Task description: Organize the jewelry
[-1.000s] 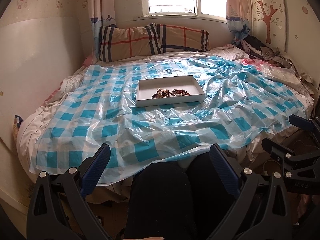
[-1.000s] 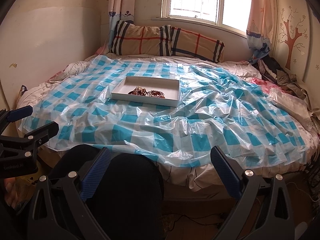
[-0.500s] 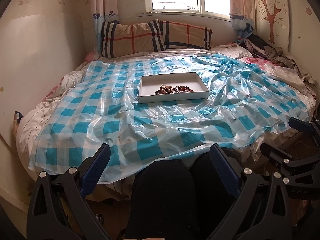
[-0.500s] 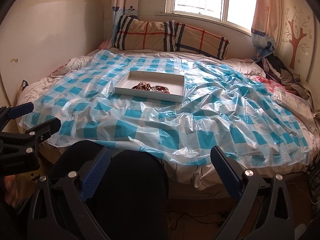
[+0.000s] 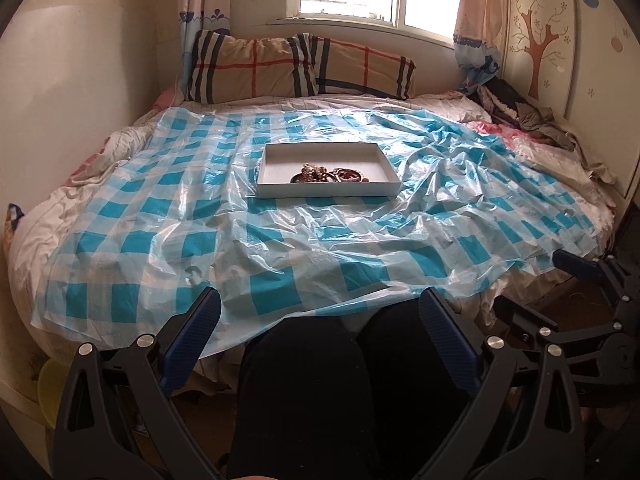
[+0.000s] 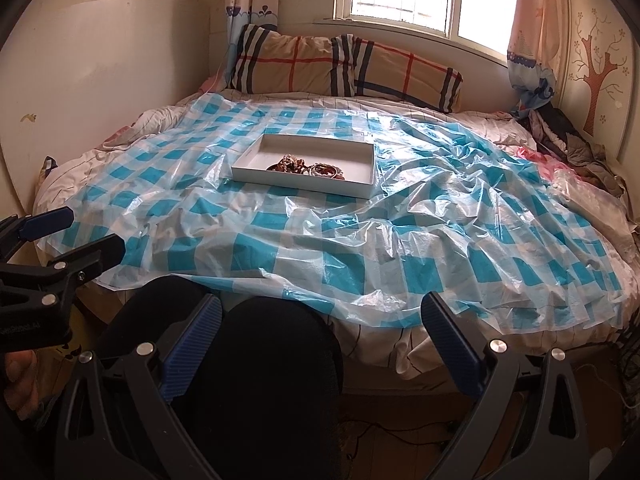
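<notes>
A white shallow box (image 5: 280, 152) lies on the middle of the bed, also in the right wrist view (image 6: 256, 152). A tangle of brown bead jewelry (image 5: 326, 175) sits in its near part and shows in the right wrist view too (image 6: 306, 167). My left gripper (image 5: 320, 320) is open and empty, held low over the person's knees in front of the bed. My right gripper (image 6: 322, 326) is open and empty, beside it on the right. Each gripper shows in the other's view: the right one (image 5: 560, 284), the left one (image 6: 76, 232).
A blue-and-white checked plastic sheet (image 5: 280, 240) covers the bed. Two striped pillows (image 5: 296, 66) lie at the head under the window. Crumpled clothes (image 5: 524, 114) pile at the far right. A wall runs along the left. The person's dark-trousered knees (image 5: 340, 360) are below.
Both grippers have moved forward and up toward the bed. The box and jewelry look nearer and have not moved. Both stay open.
</notes>
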Demonstrator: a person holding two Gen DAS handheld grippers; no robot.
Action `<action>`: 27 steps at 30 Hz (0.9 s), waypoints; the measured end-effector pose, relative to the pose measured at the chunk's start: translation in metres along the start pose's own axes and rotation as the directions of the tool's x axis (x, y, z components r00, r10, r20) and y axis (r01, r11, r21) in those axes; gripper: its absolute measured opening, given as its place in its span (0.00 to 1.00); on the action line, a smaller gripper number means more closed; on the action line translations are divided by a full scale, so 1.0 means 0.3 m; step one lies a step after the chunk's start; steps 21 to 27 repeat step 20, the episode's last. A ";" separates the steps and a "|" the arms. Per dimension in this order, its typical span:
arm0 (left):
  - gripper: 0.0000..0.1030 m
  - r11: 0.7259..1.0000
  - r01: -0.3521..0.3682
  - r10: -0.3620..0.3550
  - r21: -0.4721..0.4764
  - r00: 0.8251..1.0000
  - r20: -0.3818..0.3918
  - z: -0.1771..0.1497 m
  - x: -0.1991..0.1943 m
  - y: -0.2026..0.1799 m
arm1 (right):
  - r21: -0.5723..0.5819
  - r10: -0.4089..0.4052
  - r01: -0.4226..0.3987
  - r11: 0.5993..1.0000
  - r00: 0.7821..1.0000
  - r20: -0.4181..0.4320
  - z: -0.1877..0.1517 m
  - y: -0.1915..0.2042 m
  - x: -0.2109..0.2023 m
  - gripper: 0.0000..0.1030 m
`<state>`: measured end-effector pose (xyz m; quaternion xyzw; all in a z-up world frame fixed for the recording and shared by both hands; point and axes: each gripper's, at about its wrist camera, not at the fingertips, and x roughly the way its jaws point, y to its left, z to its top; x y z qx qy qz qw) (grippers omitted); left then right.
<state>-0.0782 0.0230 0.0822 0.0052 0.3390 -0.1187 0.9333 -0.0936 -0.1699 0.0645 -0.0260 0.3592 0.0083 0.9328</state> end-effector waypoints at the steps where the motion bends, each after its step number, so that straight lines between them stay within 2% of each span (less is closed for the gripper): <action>1: 0.93 1.000 -0.001 0.001 0.003 1.000 0.009 -0.001 -0.005 -0.003 | 0.000 -0.001 0.001 1.000 1.000 0.001 0.001 -0.001 0.001 0.93; 5: 0.93 0.998 -0.049 0.048 0.033 0.998 0.027 -0.001 -0.016 -0.024 | -0.003 -0.003 0.003 1.000 1.000 0.005 -0.002 0.005 0.002 0.93; 8: 0.92 0.989 -0.130 0.126 0.064 0.990 0.065 -0.004 -0.032 -0.036 | 0.000 -0.007 0.007 1.000 1.000 0.013 -0.005 0.009 -0.002 0.93; 10: 0.92 0.985 -0.159 0.154 0.072 0.986 0.072 -0.005 -0.033 -0.037 | 0.004 -0.008 0.008 1.000 1.000 0.019 -0.005 0.009 -0.009 0.93; 16: 0.93 0.985 -0.166 0.166 0.040 0.986 0.009 -0.013 -0.004 -0.017 | 0.004 -0.012 0.012 1.000 0.999 0.040 -0.007 0.014 -0.036 0.93; 27: 0.93 0.985 -0.167 0.167 0.037 0.986 0.007 -0.020 -0.004 -0.013 | 0.013 -0.013 0.012 1.000 0.999 0.046 -0.006 0.011 -0.040 0.93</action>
